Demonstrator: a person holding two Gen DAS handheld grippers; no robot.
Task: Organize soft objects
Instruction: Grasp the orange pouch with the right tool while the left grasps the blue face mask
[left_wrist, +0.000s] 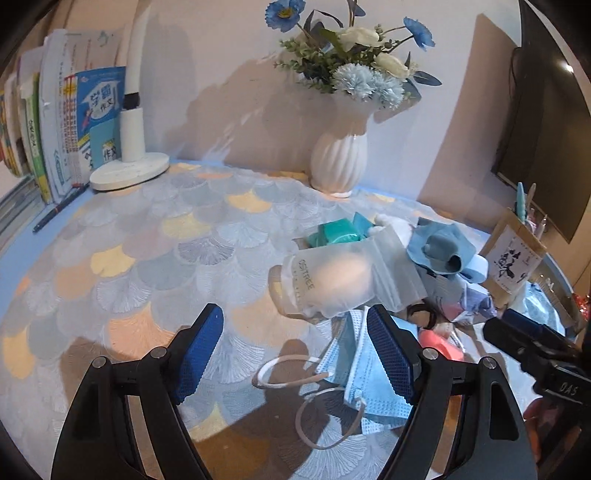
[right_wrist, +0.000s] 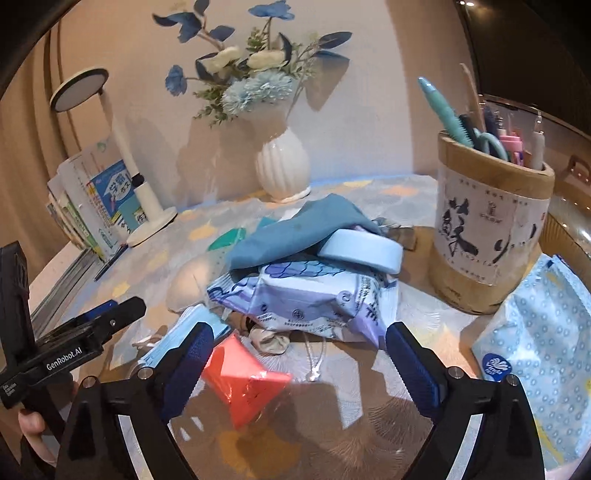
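Your left gripper (left_wrist: 295, 354) hangs over the near edge of the pile with its jaws apart and nothing between the blue pads. The pale blue pleated face mask (left_wrist: 373, 384) lies flat just under and beside the right-hand pad, its white ear loops (left_wrist: 291, 373) trailing out into the gap between the jaws. The mask's long axis seems to run away from you, roughly along the fingers, so a grab across its short side looks the easier one. Beyond it sits the frosted translucent drawstring pouch (left_wrist: 343, 280), tipped toward the left.

Your right gripper (right_wrist: 299, 362) also stands wide open and empty. The coral-pink folded soft packet (right_wrist: 243, 380) lies between its jaws, close to the left pad but apart from both, a corner pointing toward you. Judging by this, the right hand is nearer to the packet and the left hand nearer to the mask. Just ahead lies the lilac printed tissue pack (right_wrist: 314, 299), with a grey-blue cloth (right_wrist: 295, 229) and a light blue oval case (right_wrist: 362, 251) heaped on it.

Everything rests on a tablecloth with a fan-scale pattern (left_wrist: 147, 258), on which soft things may drag rather than slide. At the far edge stand a white ribbed vase of blue flowers (left_wrist: 340, 158) and a bamboo pen holder (right_wrist: 487, 229), against a plain wall.
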